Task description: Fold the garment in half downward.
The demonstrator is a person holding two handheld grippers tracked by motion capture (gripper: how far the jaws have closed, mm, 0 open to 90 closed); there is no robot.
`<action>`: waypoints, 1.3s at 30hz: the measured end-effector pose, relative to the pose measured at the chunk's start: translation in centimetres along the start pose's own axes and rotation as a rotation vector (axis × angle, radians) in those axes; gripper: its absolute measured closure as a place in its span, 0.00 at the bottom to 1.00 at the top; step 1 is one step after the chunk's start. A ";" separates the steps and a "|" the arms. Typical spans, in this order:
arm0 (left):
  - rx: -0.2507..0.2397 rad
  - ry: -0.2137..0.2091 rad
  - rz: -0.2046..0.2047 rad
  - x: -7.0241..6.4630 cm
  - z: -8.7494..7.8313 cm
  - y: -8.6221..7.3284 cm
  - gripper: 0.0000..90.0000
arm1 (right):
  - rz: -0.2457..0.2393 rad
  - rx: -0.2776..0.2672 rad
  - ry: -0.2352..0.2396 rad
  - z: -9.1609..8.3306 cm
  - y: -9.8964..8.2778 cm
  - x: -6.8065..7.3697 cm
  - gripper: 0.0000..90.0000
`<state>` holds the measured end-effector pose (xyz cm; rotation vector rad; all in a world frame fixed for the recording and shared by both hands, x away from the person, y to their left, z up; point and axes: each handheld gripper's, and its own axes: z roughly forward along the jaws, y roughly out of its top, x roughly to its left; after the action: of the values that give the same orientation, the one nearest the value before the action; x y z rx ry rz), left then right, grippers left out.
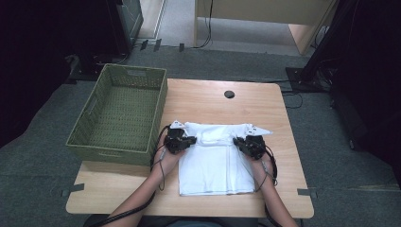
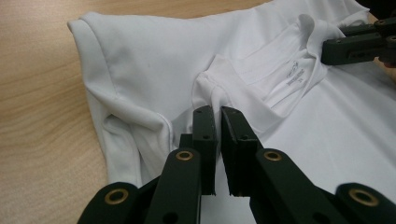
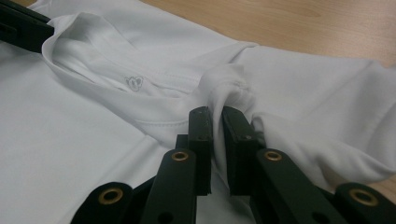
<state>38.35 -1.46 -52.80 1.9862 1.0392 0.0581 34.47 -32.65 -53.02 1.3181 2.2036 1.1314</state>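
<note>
**Print on the shirt: there, but not legible**

You have one printed mark to look at, and it sits inside the neckline of the white T-shirt (image 2: 154, 60). In your left gripper view the neck label print (image 2: 295, 74) shows as a small round emblem with a couple of lines of tiny grey lettering under it, toward two o'clock from the jaws; the letters are too small to read. In your right gripper view the same print (image 3: 134, 82) appears at eleven o'clock as a faint grey logo, no words legible.
</note>
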 end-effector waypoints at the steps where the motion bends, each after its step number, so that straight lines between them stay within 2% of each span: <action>1: 0.001 0.003 -0.003 0.1 0.1 0.2 0.94 | -0.002 0.002 0.000 0.1 0.1 -0.1 0.93; 7: 0.007 0.031 0.008 0.5 0.8 1.2 0.95 | -0.002 0.012 -0.004 0.9 1.0 -0.8 0.93; 12: -0.003 0.031 -0.015 1.3 1.3 1.9 0.95 | 0.010 0.017 0.001 1.5 1.6 -1.4 0.93; 17: -0.008 0.054 0.008 1.7 1.6 2.3 0.96 | 0.017 0.008 0.004 2.0 2.1 -2.0 0.94; 20: -0.009 0.051 -0.010 2.0 1.8 2.6 0.98 | 0.016 0.006 -0.008 2.2 2.3 -2.0 0.95; 21: -0.010 0.053 -0.013 1.9 1.8 2.7 0.99 | 0.025 0.007 -0.007 2.2 2.3 -2.0 0.96; 22: -0.007 0.056 0.002 1.9 1.8 2.7 0.99 | 0.030 0.008 -0.006 2.2 2.4 -2.0 0.97; 27: -0.024 0.061 0.007 1.2 1.2 2.7 1.00 | 0.017 0.002 -0.007 1.7 2.5 -1.5 0.98; 30: -0.035 0.050 0.002 0.8 0.7 2.6 1.00 | 0.027 -0.003 -0.003 1.0 2.5 -1.1 0.98; 33: -0.047 0.037 0.002 0.2 0.1 2.3 1.00 | 0.014 -0.019 0.006 0.2 2.4 -0.6 0.98; 36: -0.053 0.025 0.004 -0.3 -0.4 1.8 1.00 | 0.009 -0.005 0.007 -0.2 1.9 -0.4 0.98; 39: -0.057 0.017 0.001 -0.5 -0.7 1.3 1.00 | 0.032 -0.011 0.019 -0.7 1.5 -0.4 0.98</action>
<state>38.55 -1.68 -51.27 1.9372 1.0370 0.1047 35.15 -32.93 -51.48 1.3485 2.1940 1.1704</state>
